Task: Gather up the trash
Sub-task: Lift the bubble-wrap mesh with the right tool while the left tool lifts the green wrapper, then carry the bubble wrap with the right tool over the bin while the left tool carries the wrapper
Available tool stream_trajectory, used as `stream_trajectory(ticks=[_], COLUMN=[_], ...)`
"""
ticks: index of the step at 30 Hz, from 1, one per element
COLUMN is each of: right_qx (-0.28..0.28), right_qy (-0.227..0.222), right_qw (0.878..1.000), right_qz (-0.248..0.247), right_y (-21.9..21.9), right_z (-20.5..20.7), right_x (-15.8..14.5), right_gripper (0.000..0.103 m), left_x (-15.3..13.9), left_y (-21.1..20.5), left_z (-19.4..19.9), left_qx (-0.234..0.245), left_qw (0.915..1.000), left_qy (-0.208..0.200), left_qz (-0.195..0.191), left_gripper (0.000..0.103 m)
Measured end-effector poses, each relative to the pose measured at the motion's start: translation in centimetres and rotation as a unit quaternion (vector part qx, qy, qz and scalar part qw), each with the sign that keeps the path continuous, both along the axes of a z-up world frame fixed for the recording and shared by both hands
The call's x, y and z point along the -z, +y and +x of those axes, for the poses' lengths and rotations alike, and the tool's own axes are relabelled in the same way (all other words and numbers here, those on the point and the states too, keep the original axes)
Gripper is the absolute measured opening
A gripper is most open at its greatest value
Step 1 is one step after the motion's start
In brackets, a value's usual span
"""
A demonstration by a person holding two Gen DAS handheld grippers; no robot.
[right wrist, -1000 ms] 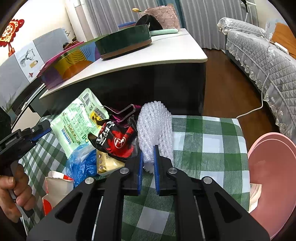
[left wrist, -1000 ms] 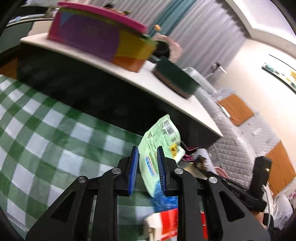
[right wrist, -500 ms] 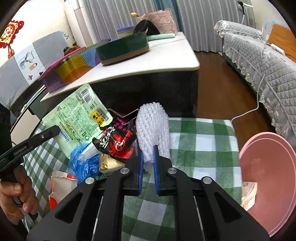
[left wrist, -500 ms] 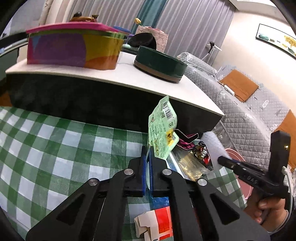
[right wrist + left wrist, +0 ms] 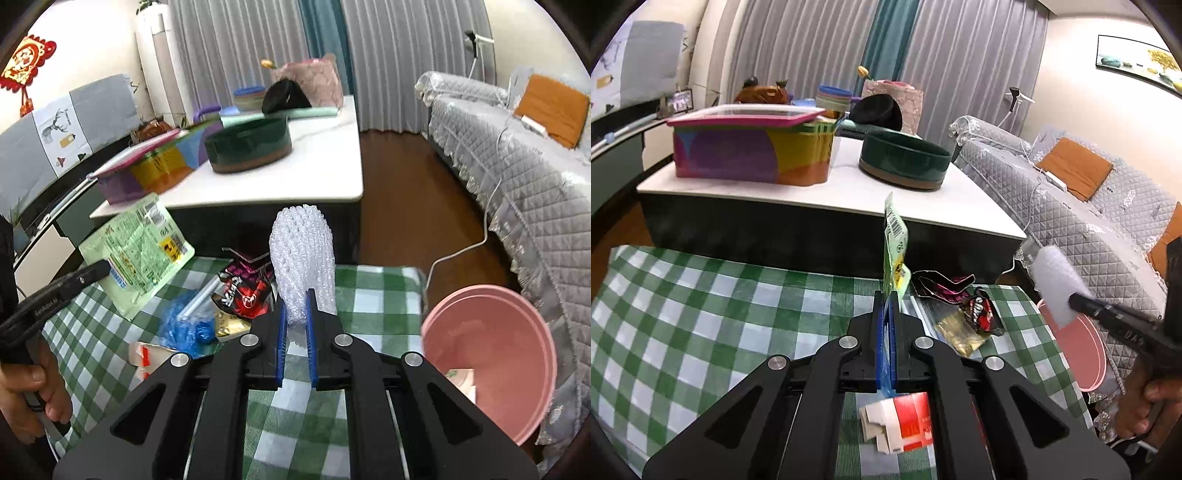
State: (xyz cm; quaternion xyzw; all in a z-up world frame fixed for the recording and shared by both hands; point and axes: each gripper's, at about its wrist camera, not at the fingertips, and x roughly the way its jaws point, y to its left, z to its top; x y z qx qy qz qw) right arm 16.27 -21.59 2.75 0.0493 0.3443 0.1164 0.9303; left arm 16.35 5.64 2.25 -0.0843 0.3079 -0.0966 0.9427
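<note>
My left gripper (image 5: 885, 306) is shut on a green snack wrapper (image 5: 894, 240), held edge-on above the green checked tablecloth (image 5: 701, 314); the wrapper also shows in the right wrist view (image 5: 140, 251). My right gripper (image 5: 294, 314) is shut on a white foam net sleeve (image 5: 303, 254), lifted above the cloth; the sleeve also shows in the left wrist view (image 5: 1054, 280). On the cloth lie a red-black wrapper (image 5: 243, 291), a gold wrapper (image 5: 956, 332), a blue plastic bag (image 5: 188, 325) and a red-white carton (image 5: 905, 421).
A pink bin (image 5: 491, 354) stands at the right edge of the cloth. Behind it is a white table (image 5: 849, 184) with a colourful box (image 5: 746, 147) and a dark green round tin (image 5: 905, 158). A grey quilted sofa (image 5: 517, 166) is on the right.
Both grippers have risen with their items. The left one levelled out and closed tight on the green wrapper, which now stands edge-on. The foam sleeve has moved nearer the pink bin.
</note>
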Motion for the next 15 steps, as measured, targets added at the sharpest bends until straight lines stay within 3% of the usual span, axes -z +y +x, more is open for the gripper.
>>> stream_trajectory(ticks=[15], right_qx=[0.027], right_qy=[-0.081], right_qw=[0.996], right_qz=[-0.033], right_y=[-5.5], right_z=[-7.2], right_x=[-7.8], right_gripper=[0.01], left_x=[-2.6], left_y=[-3.3], left_z=[-5.6], left_qx=[0.01], left_qw=[0.9994], left_qy=[-0.029], left_qz=[0.018], left_gripper=[0.002])
